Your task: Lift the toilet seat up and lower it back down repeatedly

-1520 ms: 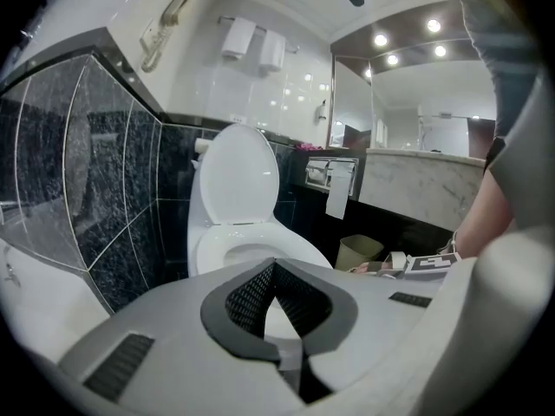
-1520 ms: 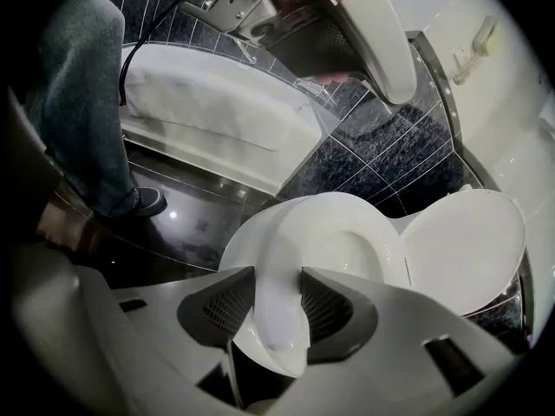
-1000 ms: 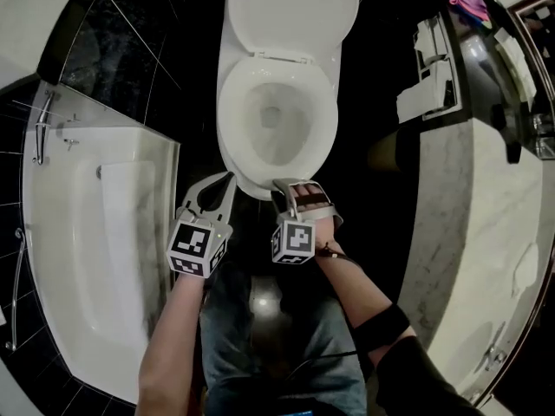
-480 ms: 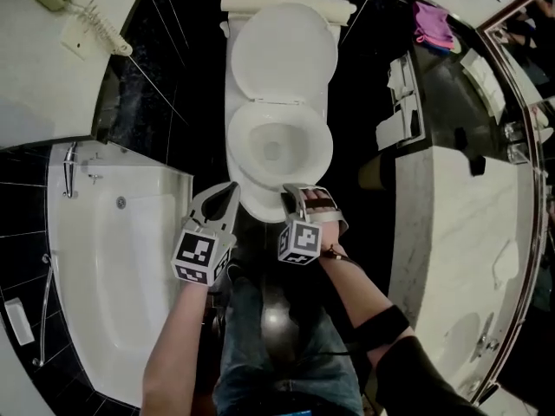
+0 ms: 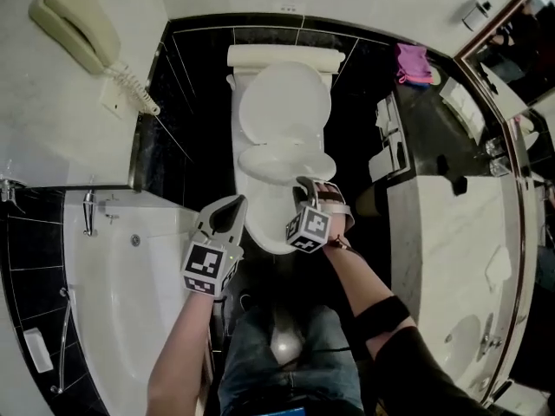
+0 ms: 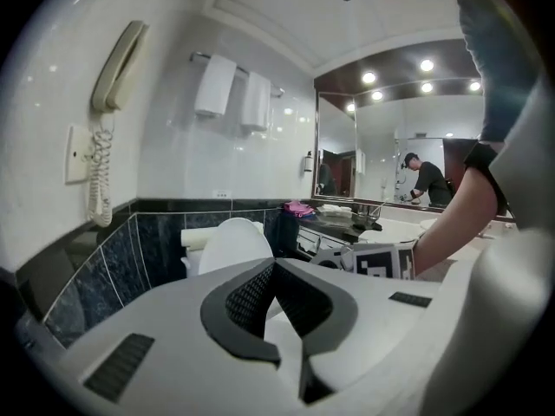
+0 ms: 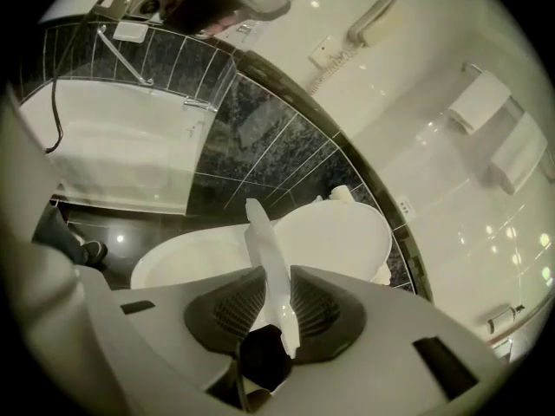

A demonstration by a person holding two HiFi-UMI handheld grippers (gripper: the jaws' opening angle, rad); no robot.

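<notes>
The white toilet stands against the black tiled wall with its lid (image 5: 284, 102) leaning up on the tank. The toilet seat (image 5: 264, 165) is raised off the bowl (image 5: 264, 228) and tilted, front edge high. My right gripper (image 5: 305, 183) is shut on the seat's front rim; its jaws have just been closing with the rim between them. In the right gripper view the seat (image 7: 264, 250) runs edge-on between the pads, above the bowl (image 7: 186, 263). My left gripper (image 5: 232, 203) hovers left of the bowl, touching nothing. Its jaws (image 6: 273, 263) meet at the tips, empty.
A white bathtub (image 5: 113, 302) fills the left side. A wall phone (image 5: 78, 29) hangs above it. A marble vanity counter (image 5: 451, 232) curves along the right, with a pink cloth (image 5: 414, 61) on its far end. Towels (image 6: 234, 94) hang on a rail. The person's legs stand before the toilet.
Both grippers have risen. The seat lay flat on the bowl a second ago; its front now stands lifted, held in the right gripper. The left gripper stayed empty.
</notes>
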